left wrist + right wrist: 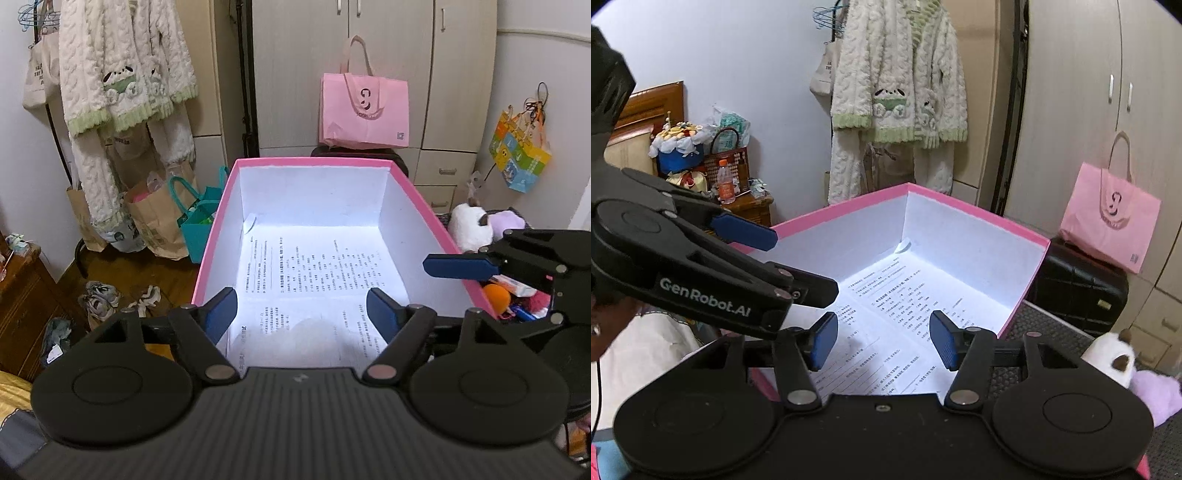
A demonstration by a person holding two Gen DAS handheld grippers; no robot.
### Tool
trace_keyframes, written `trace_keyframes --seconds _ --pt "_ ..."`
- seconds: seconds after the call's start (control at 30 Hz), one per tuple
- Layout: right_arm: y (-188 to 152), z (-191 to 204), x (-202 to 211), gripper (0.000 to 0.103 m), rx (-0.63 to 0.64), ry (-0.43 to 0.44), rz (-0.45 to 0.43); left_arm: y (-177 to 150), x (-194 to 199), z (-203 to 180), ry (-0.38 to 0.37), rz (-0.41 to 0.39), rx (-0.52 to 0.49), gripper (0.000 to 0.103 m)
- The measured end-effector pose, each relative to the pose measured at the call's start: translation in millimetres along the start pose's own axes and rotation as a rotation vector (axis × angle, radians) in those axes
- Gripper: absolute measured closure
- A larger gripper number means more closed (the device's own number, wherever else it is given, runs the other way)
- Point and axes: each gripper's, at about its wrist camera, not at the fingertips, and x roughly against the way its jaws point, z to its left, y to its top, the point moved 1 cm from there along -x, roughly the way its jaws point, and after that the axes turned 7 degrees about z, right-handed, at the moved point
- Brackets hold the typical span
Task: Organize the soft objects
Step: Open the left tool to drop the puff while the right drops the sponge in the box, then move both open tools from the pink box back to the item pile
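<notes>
I am looking at the soft toys first: a white plush (471,227) with a brown ear and a lilac plush (509,220) are lying just beside the right wall of the pink box (424,201), outside it, with a fuzzy orange ball (496,295) and other bright bits nearer me. The box is rectangular cardboard, pink outside and white inside, and only a flat printed sheet (314,273) is lying on its floor. My left gripper (303,314) is hovering over the near edge with its ribbed blue pads spread and pinching nothing. My right gripper (882,338) is hanging over the box too, jaws apart and empty. A knitted cream robe (122,74) is hanging behind, and a smooth pink tote (365,107) is sitting by the wardrobe.
</notes>
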Motion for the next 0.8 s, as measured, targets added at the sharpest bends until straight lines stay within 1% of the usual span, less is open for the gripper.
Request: trace_keyframes --seconds 0.13,0.23,0.4,0.5,0.6,0.7,0.77,0.8 --pt "-0.2 5.0 16.1 0.042 0.024 -0.002 -0.008 -2.3 16.6 -4.5 -0.001 -0.015 -0.021 0.024" --pt "-0.9 5.7 28.4 0.042 0.024 -0.002 -0.014 -4.3 29.4 -9.2 -0.006 -0.029 -0.047 0.021" --pt "-3.1 5.9 49.8 0.042 0.017 0.006 -0.018 -9.5 51.7 -15.8 -0.014 -0.045 -0.080 0.020" --pt "-5.3 4.1 65.2 0.042 0.003 0.019 -0.017 -12.4 65.3 -19.7 -0.017 -0.054 -0.103 0.019" --pt "-10.1 1.0 83.9 0.041 -0.014 0.041 -0.022 -15.9 79.4 -24.5 -0.040 -0.053 -0.126 0.018" --pt "-18.8 -4.3 104.3 0.038 -0.032 0.072 -0.025 -20.4 94.1 -34.1 -0.056 -0.059 -0.175 0.016" --pt "-26.9 -8.0 117.4 0.037 -0.046 0.083 -0.025 -24.5 102.2 -42.7 -0.063 -0.070 -0.218 0.012" --pt "-32.0 -10.0 124.3 0.037 -0.051 0.083 -0.024 -27.2 106.0 -47.3 -0.072 -0.076 -0.237 0.012"
